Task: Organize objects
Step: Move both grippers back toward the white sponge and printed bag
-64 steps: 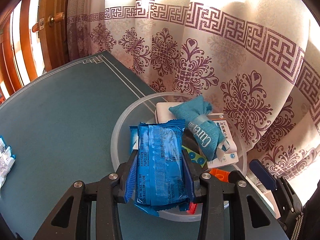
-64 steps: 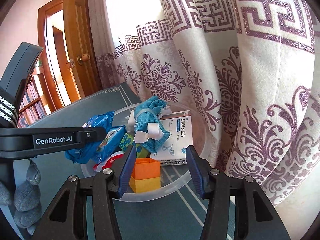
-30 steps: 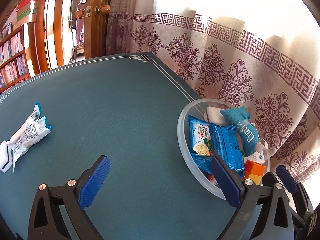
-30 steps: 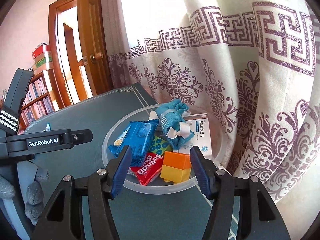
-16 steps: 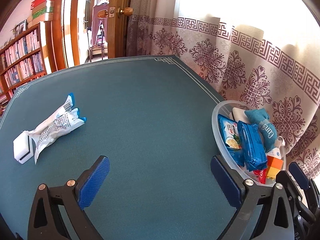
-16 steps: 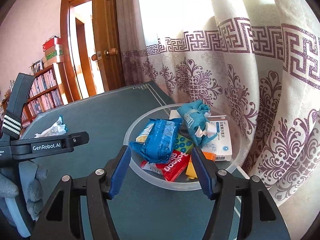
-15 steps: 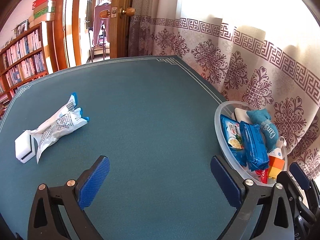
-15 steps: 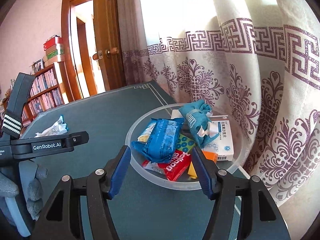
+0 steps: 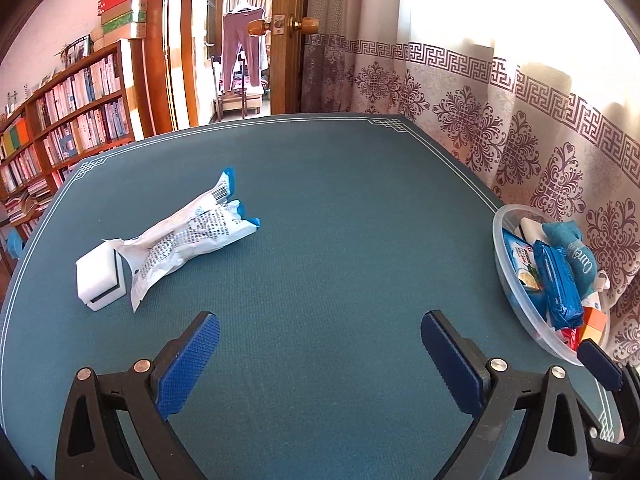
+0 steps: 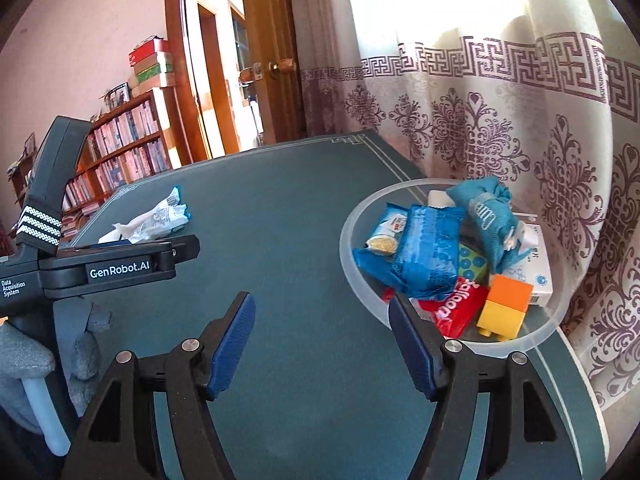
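Bowl sits at the table's right edge against the curtain, holding blue packets, a teal cloth roll, a red pack, an orange-and-yellow block and a white box. The right wrist view looks down into it, so these can be told apart; its own right finger overlaps the near rim. In the left wrist view the same bowl is squeezed against the right border and only its left half reads clearly.

Nearest in each view are the tools. The left gripper has its blue pads spread wide over bare green table, with nothing between them. The right gripper is also spread and holds nothing; it hangs over the cloth just left of the bowl.

Farther out on the left, well apart from the bowl, lie a white packet with blue ends and a white block with a dark stripe, touching each other. The left wrist view shows both whole. In the right wrist view the left tool's black body covers the block, and only the packet shows above it.

Beyond the table stand a bookshelf and an open wooden door.
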`<state>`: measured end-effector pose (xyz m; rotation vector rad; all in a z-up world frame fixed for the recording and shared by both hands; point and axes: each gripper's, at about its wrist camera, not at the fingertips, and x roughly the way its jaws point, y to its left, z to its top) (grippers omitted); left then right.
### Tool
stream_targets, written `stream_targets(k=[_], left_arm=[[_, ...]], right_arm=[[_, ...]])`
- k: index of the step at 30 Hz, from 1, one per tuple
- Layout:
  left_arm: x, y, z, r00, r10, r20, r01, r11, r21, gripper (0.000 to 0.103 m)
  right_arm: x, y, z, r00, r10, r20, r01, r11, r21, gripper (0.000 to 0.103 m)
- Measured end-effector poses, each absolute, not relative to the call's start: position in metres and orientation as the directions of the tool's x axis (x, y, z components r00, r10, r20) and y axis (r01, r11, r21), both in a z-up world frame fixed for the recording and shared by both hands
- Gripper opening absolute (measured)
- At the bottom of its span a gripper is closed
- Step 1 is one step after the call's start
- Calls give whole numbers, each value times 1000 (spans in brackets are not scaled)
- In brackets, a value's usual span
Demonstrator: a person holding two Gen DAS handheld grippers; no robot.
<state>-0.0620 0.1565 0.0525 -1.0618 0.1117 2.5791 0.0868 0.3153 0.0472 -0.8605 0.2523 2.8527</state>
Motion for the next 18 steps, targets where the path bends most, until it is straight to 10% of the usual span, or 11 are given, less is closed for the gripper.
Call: stream_targets(k=[18], left_arm=[[-76,106,43,-672,228,-704,-246,-966,-78,103]], right_arm=[[55,283,27,-759,-33,-650,-97,-982,163,71]])
